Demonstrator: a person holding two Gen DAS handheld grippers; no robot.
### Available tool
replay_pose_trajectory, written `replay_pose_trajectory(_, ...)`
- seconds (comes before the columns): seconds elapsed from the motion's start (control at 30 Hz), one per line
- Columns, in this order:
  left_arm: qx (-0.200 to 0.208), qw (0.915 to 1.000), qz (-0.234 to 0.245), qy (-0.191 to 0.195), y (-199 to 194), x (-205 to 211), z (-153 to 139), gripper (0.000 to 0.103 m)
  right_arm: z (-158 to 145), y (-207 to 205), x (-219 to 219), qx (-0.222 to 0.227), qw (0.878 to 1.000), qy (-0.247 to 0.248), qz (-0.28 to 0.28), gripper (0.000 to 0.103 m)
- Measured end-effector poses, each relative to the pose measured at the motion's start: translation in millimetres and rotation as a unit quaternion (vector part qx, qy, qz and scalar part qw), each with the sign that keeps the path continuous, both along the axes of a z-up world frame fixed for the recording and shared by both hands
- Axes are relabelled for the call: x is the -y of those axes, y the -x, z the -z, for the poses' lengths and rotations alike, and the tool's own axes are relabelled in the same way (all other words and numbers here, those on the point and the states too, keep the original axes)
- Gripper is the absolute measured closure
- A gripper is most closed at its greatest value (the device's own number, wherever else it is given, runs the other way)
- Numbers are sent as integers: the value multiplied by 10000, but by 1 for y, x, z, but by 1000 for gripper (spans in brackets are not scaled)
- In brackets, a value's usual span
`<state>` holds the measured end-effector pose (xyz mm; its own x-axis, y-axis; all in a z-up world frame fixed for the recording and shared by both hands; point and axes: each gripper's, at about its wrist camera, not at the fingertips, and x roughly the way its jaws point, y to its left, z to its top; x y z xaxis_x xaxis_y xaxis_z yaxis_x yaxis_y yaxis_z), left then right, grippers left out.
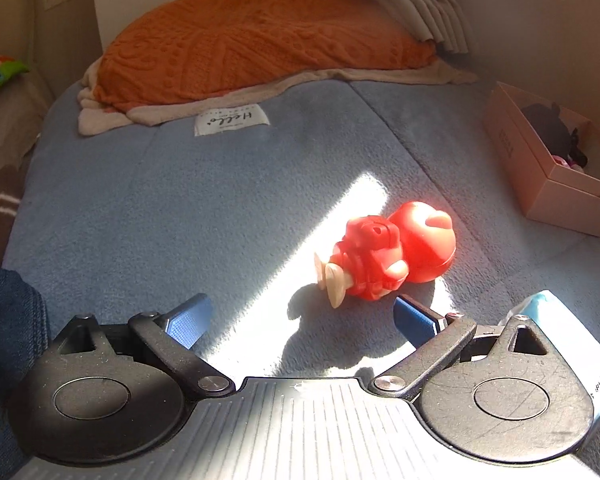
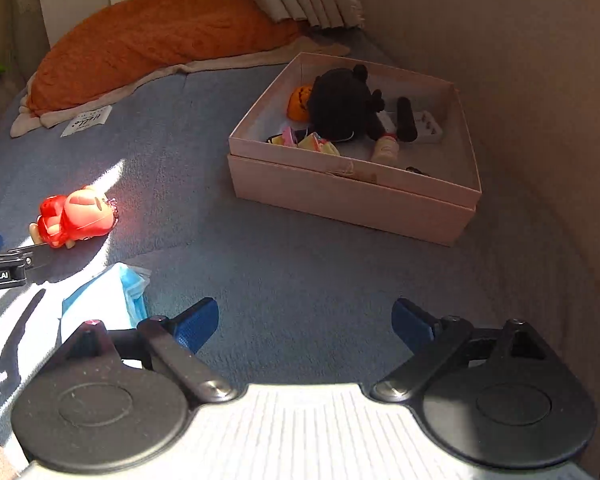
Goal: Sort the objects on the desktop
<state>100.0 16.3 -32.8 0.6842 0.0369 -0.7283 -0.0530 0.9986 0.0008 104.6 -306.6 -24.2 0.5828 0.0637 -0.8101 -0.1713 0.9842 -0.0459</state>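
Observation:
A red toy figure [image 1: 388, 256] lies on its side in a sun patch on the blue blanket [image 1: 180, 208]; it also shows in the right wrist view [image 2: 76, 216]. My left gripper [image 1: 302, 318] is open and empty, just short of the toy, which lies a little right of centre. My right gripper [image 2: 304, 322] is open and empty over bare blanket. A pink box [image 2: 352, 192] ahead of it holds a black plush [image 2: 340, 104], an orange pumpkin [image 2: 300, 102] and several small toys. The box also shows at the right of the left wrist view [image 1: 540, 176].
A blue packet [image 2: 104, 300] lies on the blanket left of my right gripper, also seen in the left wrist view [image 1: 568, 332]. An orange cover [image 1: 260, 36] and grey cushion [image 1: 412, 0] lie at the far end. A beige wall [image 2: 540, 80] curves along the right.

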Motion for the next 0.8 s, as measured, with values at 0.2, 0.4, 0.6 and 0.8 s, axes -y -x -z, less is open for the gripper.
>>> replay_pose_trajectory(0.2, 108, 9972, 333, -661, -7, 23, 0, 3, 12, -8, 11, -553, 9976, -344, 232, 7)
replay_pose_trajectory(0.4, 109, 9892, 838, -1199, -25, 47, 1, 3, 8, -6, 14, -534, 9973, -404, 309, 4)
replay_pose_trajectory(0.6, -9, 9854, 859, -1472, -42, 49, 7, 3, 13, -6, 10, -604, 9976, -295, 183, 4)
replay_pose_trajectory(0.8, 250, 9864, 396, -1575, -53, 28, -4, 2, 20, -6, 5, -716, 9972, -196, 119, 3)
